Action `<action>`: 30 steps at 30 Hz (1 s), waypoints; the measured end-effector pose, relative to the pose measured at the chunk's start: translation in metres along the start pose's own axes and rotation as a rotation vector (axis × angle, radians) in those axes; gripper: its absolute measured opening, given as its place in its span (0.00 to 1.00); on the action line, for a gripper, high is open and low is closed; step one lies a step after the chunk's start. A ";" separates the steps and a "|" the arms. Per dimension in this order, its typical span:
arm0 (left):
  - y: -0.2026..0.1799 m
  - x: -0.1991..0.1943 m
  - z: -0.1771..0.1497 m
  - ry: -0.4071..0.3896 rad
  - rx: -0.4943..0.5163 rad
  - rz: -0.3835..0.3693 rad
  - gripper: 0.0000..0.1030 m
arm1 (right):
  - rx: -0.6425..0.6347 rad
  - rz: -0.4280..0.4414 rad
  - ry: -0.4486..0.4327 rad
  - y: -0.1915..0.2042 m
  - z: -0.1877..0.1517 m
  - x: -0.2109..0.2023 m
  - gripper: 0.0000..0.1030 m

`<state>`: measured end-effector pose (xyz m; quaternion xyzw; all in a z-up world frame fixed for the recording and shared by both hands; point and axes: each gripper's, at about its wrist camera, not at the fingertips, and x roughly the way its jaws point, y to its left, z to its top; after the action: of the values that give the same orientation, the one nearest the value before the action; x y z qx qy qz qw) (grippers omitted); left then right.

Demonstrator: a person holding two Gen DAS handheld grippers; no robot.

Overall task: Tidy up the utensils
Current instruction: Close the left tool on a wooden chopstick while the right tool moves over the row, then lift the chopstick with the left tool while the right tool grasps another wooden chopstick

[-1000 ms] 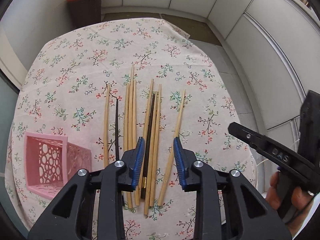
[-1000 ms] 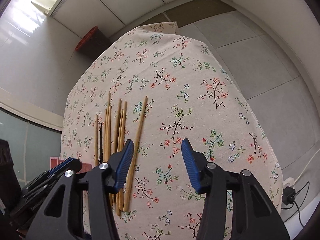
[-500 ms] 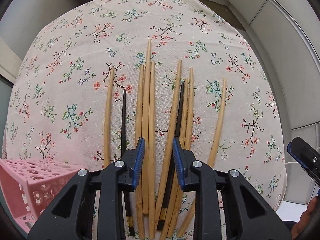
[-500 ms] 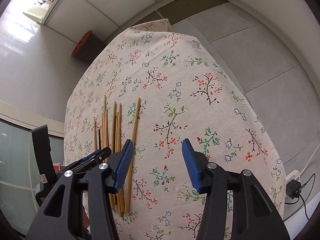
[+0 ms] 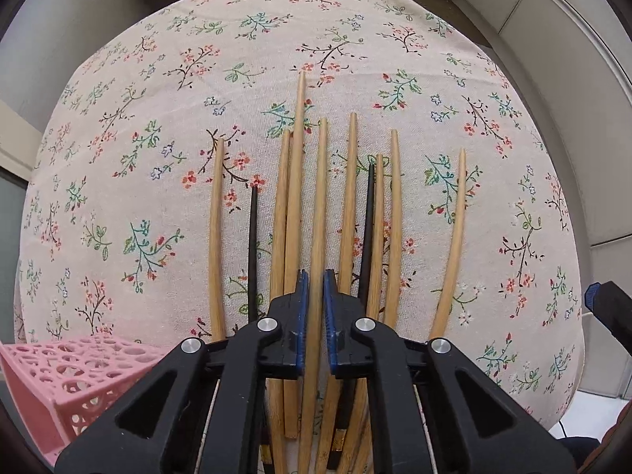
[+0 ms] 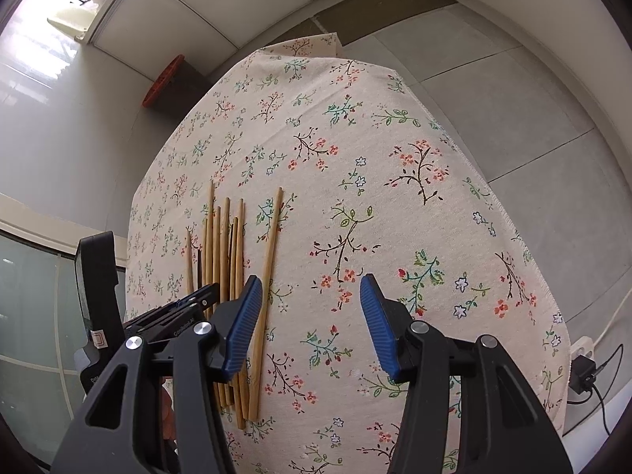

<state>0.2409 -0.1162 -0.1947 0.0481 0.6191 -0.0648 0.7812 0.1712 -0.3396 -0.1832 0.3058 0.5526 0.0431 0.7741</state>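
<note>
Floral tablecloth [image 5: 166, 126], cream with small red and green sprigs, fills most of the left wrist view, with pale wall panels beyond it at the top. Chopsticks lie side by side in the centre of that frame, pointing away from the camera: many wooden chopsticks [image 5: 294, 181] and two black chopsticks [image 5: 252, 245]. At the lower centre the left gripper [image 5: 314, 316] has just been closing, and its blue pads now press on both sides of one wooden chopstick [image 5: 320, 205] that runs up between them. A pink basket [image 5: 71, 371] with round cut-outs sits at the lower left corner, beside the row.

From the right wrist view, the same cloth-covered table stands on a grey tiled floor [image 6: 493, 91], with a dark bin with a red rim [image 6: 164, 85] against the wall at the upper left. The row of chopsticks lies left of centre. The right gripper [image 6: 310, 322] sits at the bottom of the frame with its blue pads well apart over bare cloth, nothing between them. The left gripper's black body shows at the lower left.
</note>
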 end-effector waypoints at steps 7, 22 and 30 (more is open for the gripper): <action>-0.006 -0.007 0.001 -0.059 -0.004 0.000 0.06 | -0.042 -0.013 0.056 0.008 -0.002 0.019 0.51; 0.070 -0.186 -0.098 -0.602 -0.119 -0.241 0.06 | -0.273 -0.138 0.185 0.074 -0.008 0.094 0.35; 0.119 -0.200 -0.116 -0.718 -0.233 -0.266 0.06 | -0.341 -0.194 0.135 0.094 -0.016 0.098 0.07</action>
<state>0.1036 0.0277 -0.0267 -0.1471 0.3109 -0.1077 0.9328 0.2200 -0.2173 -0.2189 0.1122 0.6148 0.0816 0.7764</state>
